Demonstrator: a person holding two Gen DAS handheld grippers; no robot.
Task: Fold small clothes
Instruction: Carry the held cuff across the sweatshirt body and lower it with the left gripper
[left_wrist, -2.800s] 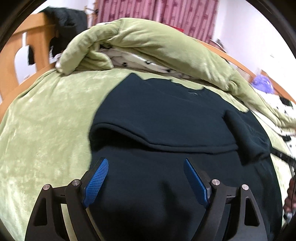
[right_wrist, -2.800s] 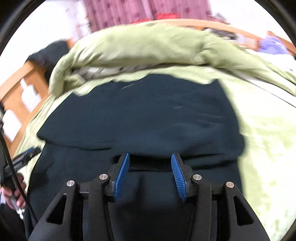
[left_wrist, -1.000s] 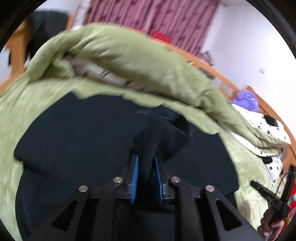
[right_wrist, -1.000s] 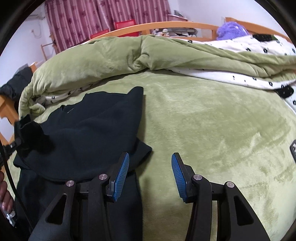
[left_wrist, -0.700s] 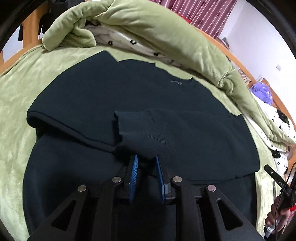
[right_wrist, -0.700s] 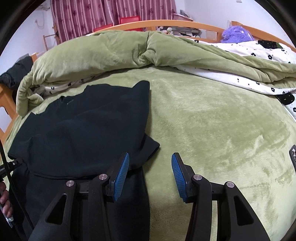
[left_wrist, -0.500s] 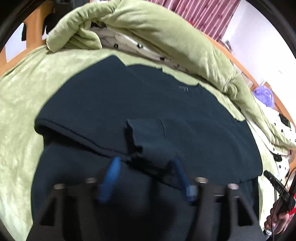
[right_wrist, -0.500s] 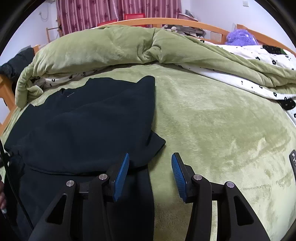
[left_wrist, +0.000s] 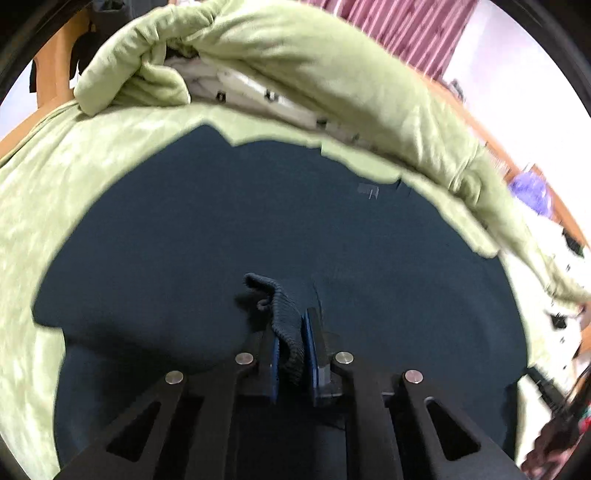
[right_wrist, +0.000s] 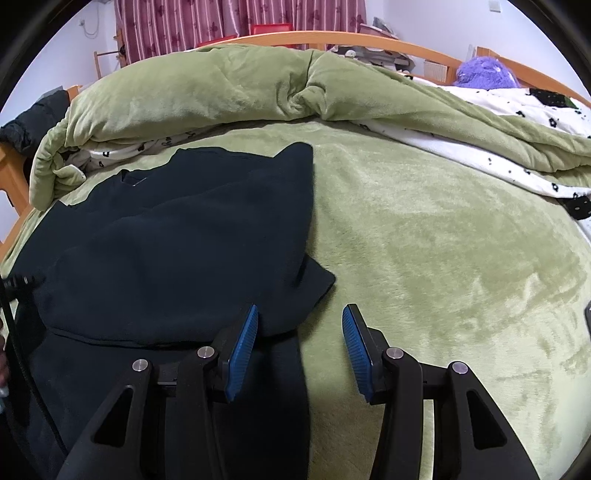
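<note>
Left gripper (left_wrist: 291, 345): its blue pads are closed tight on the ribbed cuff (left_wrist: 284, 317) of the dark sweater's sleeve, at lower centre of the left wrist view; the cuff bunches up above the fingertips.
Dark sweater (left_wrist: 229, 229): it lies spread on the green blanket (left_wrist: 48, 192) and fills the middle of the left wrist view; in the right wrist view it takes up the left half, with a folded layer on top whose corner sticks out toward the centre.
Neck label (left_wrist: 368, 190): small pale tag, upper right of centre in the left wrist view, near the sweater's far edge.
Rolled duvet (right_wrist: 229, 92): green outside, white with black flowers inside, heaped across the top of both views just beyond the sweater.
Right gripper (right_wrist: 300, 349): jaws about half apart, nothing pressed between the pads; the left pad is over the sweater's right edge, the right pad over bare blanket.
Purple plush (right_wrist: 484, 75): upper right of the right wrist view, by the wooden bed rail (right_wrist: 280, 38).
</note>
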